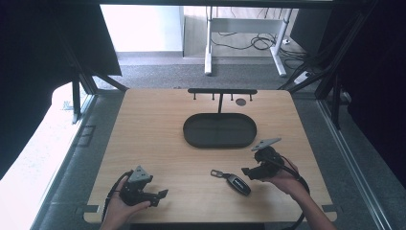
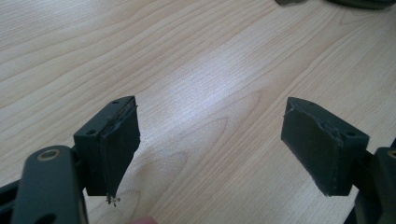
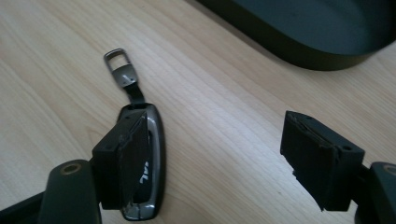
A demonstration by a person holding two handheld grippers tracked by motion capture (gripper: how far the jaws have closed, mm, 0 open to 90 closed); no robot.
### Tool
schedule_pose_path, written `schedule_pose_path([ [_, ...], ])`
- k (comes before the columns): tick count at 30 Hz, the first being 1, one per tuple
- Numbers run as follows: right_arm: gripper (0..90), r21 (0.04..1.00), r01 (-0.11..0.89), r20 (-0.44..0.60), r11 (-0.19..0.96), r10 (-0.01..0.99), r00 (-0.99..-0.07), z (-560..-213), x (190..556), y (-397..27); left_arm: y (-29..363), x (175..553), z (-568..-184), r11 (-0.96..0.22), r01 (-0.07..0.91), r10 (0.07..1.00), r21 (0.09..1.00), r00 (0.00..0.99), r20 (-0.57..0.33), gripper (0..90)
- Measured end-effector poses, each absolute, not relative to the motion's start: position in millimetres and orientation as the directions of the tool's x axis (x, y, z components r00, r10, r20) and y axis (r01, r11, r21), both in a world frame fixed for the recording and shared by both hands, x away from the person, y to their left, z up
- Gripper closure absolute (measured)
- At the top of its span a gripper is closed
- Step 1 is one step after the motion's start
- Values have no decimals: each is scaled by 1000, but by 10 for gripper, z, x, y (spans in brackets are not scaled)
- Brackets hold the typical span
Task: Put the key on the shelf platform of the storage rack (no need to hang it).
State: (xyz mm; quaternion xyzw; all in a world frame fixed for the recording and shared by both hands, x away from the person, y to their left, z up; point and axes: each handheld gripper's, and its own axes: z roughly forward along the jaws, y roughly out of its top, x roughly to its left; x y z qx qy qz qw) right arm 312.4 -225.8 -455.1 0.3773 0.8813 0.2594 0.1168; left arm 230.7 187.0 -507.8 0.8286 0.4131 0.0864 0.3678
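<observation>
A black car key fob [image 1: 236, 182] with a metal strap loop [image 1: 217, 173] lies flat on the wooden table [image 1: 158, 139], front and right of centre. My right gripper [image 1: 246, 172] hovers just to its right, open. In the right gripper view the key fob [image 3: 148, 163] lies partly under the left jaw, with its strap loop [image 3: 120, 67] pointing away; nothing is between the jaws of the right gripper [image 3: 219, 163]. My left gripper [image 1: 160, 196] rests low near the front left edge, open. Bare wood lies between the pads of the left gripper [image 2: 219, 149].
A black oval tray [image 1: 219, 130] sits at the table's middle, with a black hook rack [image 1: 221, 91] standing behind it. The tray's rim [image 3: 299, 51] crosses the top of the right gripper view. A small dark disc [image 1: 241, 101] lies near the rack.
</observation>
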Motion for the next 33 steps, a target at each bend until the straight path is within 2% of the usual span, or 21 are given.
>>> schedule_pose_path([
  [18,250,415,588,-16,695,651,-759,-4750,3088,-1860,1865,2298,-5070,-393,618,743,681,650,-161,198],
  [33,253,345,562,-44,752,611,-790,-4860,3025,-1729,1868,2297,-5065,-389,619,744,683,647,-163,198],
])
